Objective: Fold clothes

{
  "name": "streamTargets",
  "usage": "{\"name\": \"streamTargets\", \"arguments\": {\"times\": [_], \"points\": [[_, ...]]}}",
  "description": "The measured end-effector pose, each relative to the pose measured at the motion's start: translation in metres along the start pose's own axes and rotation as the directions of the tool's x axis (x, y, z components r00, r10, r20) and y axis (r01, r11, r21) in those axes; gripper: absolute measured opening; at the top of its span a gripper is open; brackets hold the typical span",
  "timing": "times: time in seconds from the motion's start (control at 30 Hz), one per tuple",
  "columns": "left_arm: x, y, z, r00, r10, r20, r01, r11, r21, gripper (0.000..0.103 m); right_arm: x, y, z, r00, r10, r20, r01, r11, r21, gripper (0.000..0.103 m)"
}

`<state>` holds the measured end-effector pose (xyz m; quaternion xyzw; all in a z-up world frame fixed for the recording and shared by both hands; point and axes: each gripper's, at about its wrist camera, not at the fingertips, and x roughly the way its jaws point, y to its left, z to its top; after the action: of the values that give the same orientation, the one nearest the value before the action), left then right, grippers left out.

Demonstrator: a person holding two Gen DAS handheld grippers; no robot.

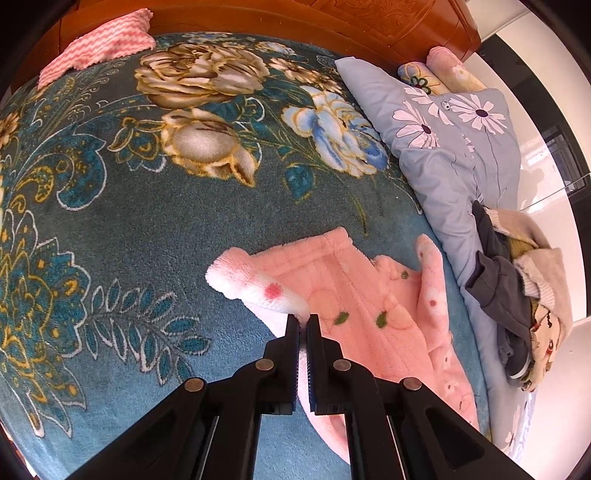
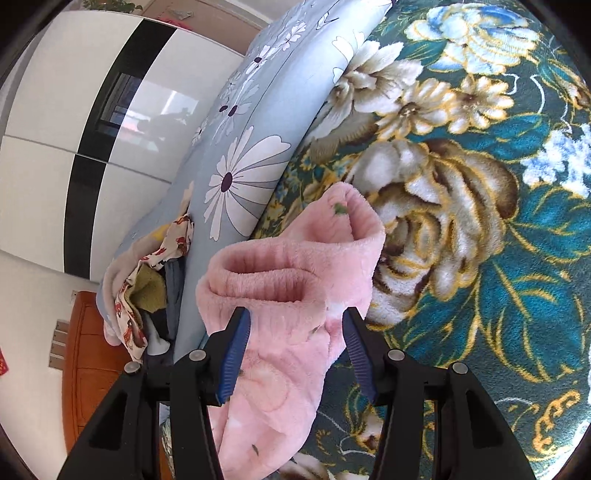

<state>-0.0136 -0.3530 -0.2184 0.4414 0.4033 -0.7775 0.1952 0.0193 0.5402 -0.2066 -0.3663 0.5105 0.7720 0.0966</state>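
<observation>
A pink fleece garment (image 1: 362, 291) with small flower and leaf prints lies crumpled on the teal floral blanket (image 1: 147, 229). My left gripper (image 1: 303, 320) is shut on a whitish edge of the garment near its left end. In the right wrist view the same pink garment (image 2: 288, 273) shows a ribbed, tube-like opening. My right gripper (image 2: 295, 321) is open, its blue-padded fingers (image 2: 236, 350) on either side of the ribbed part, with the fabric between them.
A pale blue daisy-print quilt (image 1: 454, 155) lies folded along the bed's right side, also in the right wrist view (image 2: 251, 147). A pile of dark and cream clothes (image 1: 517, 280) sits on it. A pink zigzag towel (image 1: 99, 44) lies by the wooden headboard (image 1: 388, 26). White wardrobe doors (image 2: 55, 129) stand beyond.
</observation>
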Motion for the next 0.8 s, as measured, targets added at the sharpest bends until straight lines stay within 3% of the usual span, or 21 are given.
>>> {"name": "streamTargets", "arguments": {"times": [0.33, 0.4, 0.5, 0.63, 0.8], "points": [[0.006, 0.000, 0.001, 1.000, -0.005, -0.018, 0.004, 1.000, -0.011, 0.004, 0.056, 0.047, -0.002, 0.993, -0.110, -0.039, 0.108, 0.993, -0.057, 0.054], [0.002, 0.000, 0.001, 1.000, -0.019, -0.021, 0.018, 1.000, -0.017, 0.004, 0.055, 0.054, -0.004, 0.987, -0.151, -0.060, 0.147, 0.987, -0.070, 0.030], [-0.009, -0.001, 0.002, 0.998, -0.056, -0.013, 0.056, 0.997, -0.046, 0.003, 0.037, 0.061, -0.004, 0.988, -0.149, -0.052, 0.144, 0.986, -0.077, 0.019], [-0.044, -0.017, 0.013, 0.994, -0.102, 0.040, 0.102, 0.995, 0.011, 0.003, -0.008, 0.073, 0.005, 0.997, -0.081, -0.002, 0.081, 0.993, -0.089, 0.017], [-0.101, -0.027, 0.022, 0.973, -0.187, 0.135, 0.175, 0.979, 0.101, 0.003, -0.087, 0.081, 0.011, 0.995, 0.054, 0.087, -0.042, 0.989, -0.142, 0.016]]}}
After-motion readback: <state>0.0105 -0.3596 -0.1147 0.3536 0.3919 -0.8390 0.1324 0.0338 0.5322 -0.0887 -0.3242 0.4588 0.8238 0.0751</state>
